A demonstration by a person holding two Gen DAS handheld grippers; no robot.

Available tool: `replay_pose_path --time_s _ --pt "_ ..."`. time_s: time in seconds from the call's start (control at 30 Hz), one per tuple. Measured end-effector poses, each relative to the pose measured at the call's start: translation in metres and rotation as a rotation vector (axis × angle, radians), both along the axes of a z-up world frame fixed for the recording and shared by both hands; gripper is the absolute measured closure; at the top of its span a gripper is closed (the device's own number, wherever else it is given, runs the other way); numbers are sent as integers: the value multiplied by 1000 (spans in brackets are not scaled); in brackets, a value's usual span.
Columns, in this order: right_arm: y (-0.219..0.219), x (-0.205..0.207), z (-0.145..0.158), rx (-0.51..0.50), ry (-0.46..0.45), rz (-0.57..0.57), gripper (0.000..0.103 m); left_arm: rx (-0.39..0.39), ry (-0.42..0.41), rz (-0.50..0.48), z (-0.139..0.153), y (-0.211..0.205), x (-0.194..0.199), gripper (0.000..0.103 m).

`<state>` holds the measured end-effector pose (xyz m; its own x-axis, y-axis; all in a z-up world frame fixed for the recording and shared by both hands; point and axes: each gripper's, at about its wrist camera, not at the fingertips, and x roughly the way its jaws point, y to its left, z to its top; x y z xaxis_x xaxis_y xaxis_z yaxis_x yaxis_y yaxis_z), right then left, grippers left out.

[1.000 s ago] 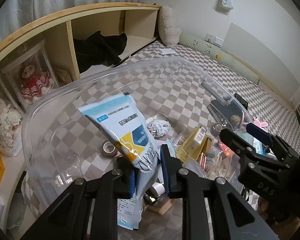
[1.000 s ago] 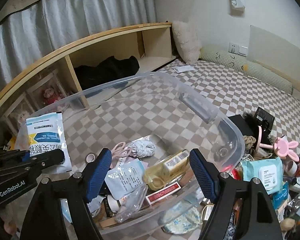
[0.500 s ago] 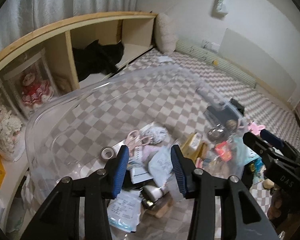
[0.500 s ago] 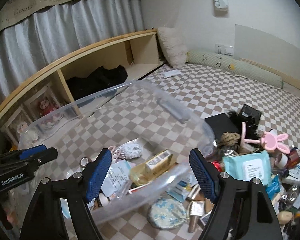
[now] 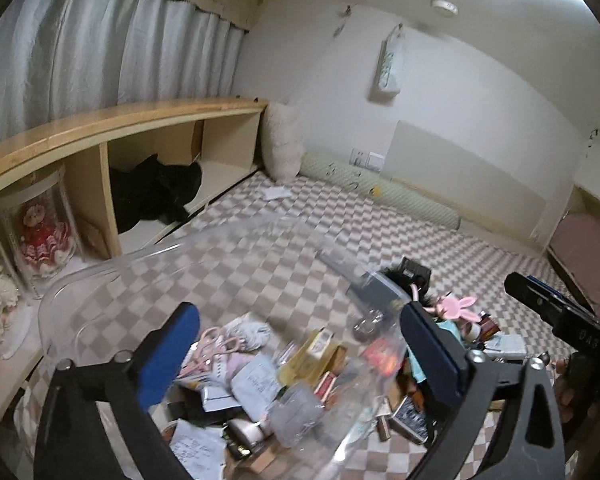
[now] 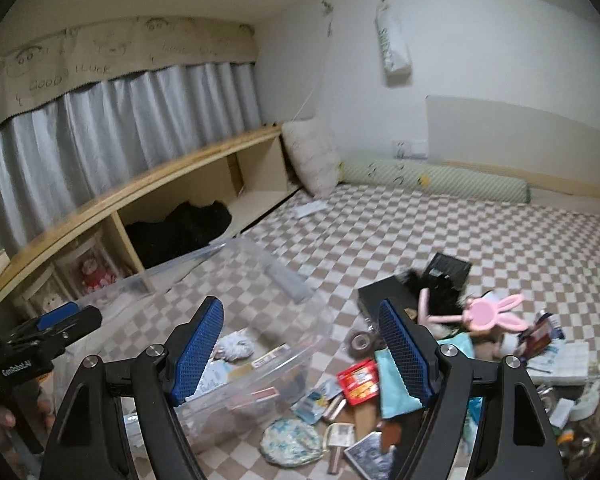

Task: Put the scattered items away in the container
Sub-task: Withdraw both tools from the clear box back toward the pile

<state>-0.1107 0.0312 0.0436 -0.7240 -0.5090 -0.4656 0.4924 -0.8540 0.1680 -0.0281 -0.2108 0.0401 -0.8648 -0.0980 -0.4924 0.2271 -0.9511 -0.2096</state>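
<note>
A clear plastic container (image 5: 100,276) stands on the checkered floor, also in the right wrist view (image 6: 276,376). It holds several items: packets, pink scissors (image 5: 216,346), a grey cloth ball (image 5: 248,332), yellow boxes. My left gripper (image 5: 300,356) is open and empty above the container. My right gripper (image 6: 300,348) is open and empty, above the container's right rim. Scattered items lie right of the container: a pink bunny comb (image 6: 488,314), a red box (image 6: 358,376), a teal packet (image 6: 396,384), a floral pouch (image 6: 292,442).
A low wooden shelf (image 5: 120,128) runs along the left with a black garment (image 5: 156,196) and dolls (image 5: 42,228) in its bays. A white pillow (image 6: 312,156) and a green bolster (image 6: 436,180) lie by the far wall.
The left gripper let go of the blue-and-white packet into the container and opened wide. Both grippers rose and pulled back, and the views tilted up toward the room.
</note>
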Motion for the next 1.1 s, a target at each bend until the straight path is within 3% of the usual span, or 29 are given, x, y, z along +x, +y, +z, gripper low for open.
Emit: replay_pose_path --time_s 0.07,0.17,0.47,0.7,0.87,1.1 --pt "8 3 1 -5 17 -20 23 -2 10 -8 3 5 1 0" --pt "21 7 1 -13 40 -54 0 -4 12 -24 6 14 2 0" --pt "60 15 -6 24 74 -117 0 -33 22 -63 10 41 -4 0" --pt "94 23 -15 61 94 -184 0 -61 -16 -138 5 73 -17 0" --pt "125 27 -23 41 70 -254 0 -66 -38 -193 -2 101 -24 0" --pt "174 32 -45 45 21 -349 0 -130 -70 -246 -16 138 -32 0"
